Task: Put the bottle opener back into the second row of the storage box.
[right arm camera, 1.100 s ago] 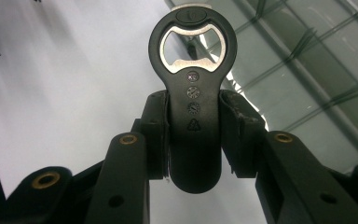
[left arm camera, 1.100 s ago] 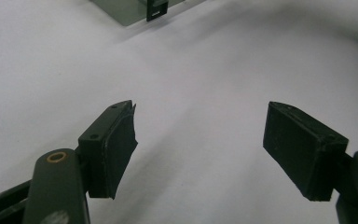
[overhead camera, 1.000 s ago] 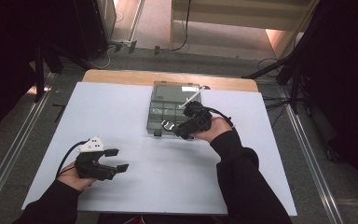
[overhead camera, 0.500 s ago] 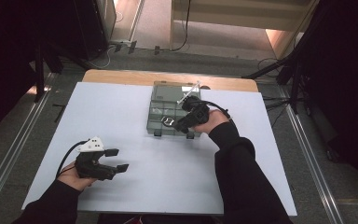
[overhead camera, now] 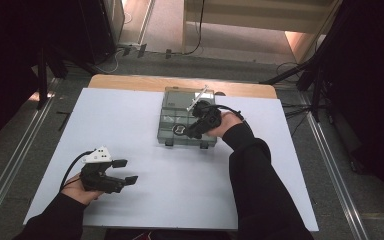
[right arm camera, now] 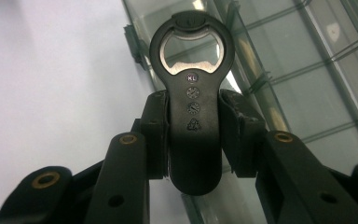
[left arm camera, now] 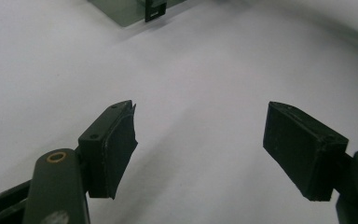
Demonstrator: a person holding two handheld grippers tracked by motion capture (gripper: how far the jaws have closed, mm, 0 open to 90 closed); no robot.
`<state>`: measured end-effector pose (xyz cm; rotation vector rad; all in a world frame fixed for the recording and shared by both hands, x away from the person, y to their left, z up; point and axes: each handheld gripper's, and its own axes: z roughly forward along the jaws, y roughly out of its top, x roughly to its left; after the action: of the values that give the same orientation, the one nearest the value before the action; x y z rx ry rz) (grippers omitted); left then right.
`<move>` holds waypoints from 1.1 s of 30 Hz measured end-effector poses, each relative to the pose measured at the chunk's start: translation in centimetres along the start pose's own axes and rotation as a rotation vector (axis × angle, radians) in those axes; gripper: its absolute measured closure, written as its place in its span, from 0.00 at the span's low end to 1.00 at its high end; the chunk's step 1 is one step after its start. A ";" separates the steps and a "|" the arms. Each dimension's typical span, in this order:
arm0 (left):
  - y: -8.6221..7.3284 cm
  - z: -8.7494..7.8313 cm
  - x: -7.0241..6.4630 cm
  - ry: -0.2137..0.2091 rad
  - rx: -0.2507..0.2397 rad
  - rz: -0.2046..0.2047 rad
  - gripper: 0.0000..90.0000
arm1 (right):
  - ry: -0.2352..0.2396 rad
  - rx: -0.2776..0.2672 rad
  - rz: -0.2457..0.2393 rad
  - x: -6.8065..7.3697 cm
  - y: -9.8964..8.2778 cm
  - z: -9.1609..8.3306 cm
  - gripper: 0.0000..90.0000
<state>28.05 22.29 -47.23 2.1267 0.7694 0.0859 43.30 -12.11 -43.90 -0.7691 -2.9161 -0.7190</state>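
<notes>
From above, I count two grippers, one box and one opener on the white table [overhead camera: 130,125]. My right gripper [overhead camera: 190,131] hangs over the near left part of the clear box [overhead camera: 175,107], which lies at the table's far middle. A black bottle opener [overhead camera: 178,130] juts from its tip over the lid. My left gripper [overhead camera: 122,171] rests near the front left edge, well apart from the box, its jaws spread with nothing between them.

In the left gripper view, the two pads [left arm camera: 116,149] stand wide apart over bare table. One corner of the box [left arm camera: 126,10] and one black latch [left arm camera: 153,10] sit at the top edge.

In the right gripper view, the right gripper [right arm camera: 195,135] is clamped on the opener [right arm camera: 193,93] by its handle, both pads [right arm camera: 154,135] pressed to its sides. The ring-shaped head points away from me, over the box [right arm camera: 307,79] near its left rim. Thin dividers split the box into compartments beneath the lid. I cannot tell whether the opener touches the lid.
</notes>
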 end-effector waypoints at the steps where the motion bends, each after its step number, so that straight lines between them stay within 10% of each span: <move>1: 0.0 0.0 0.0 0.000 0.000 0.000 0.28 | -0.005 0.003 -0.004 -0.1 0.0 0.1 0.74; 17: 0.0 0.0 0.0 0.002 0.000 0.000 0.28 | -0.059 -0.099 -0.036 0.1 -0.9 -0.3 0.56; 26: 0.0 0.1 0.0 0.004 0.004 0.001 0.28 | -0.020 -0.189 0.114 1.8 -2.3 -0.8 0.29; 33: 0.0 0.1 0.0 0.006 0.005 -0.002 0.28 | -0.018 -0.231 0.168 3.2 -3.4 -1.1 0.25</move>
<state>28.07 22.28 -47.31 2.1313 0.7760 0.0898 38.76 -13.78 -43.88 -1.0308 -2.7707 -1.0470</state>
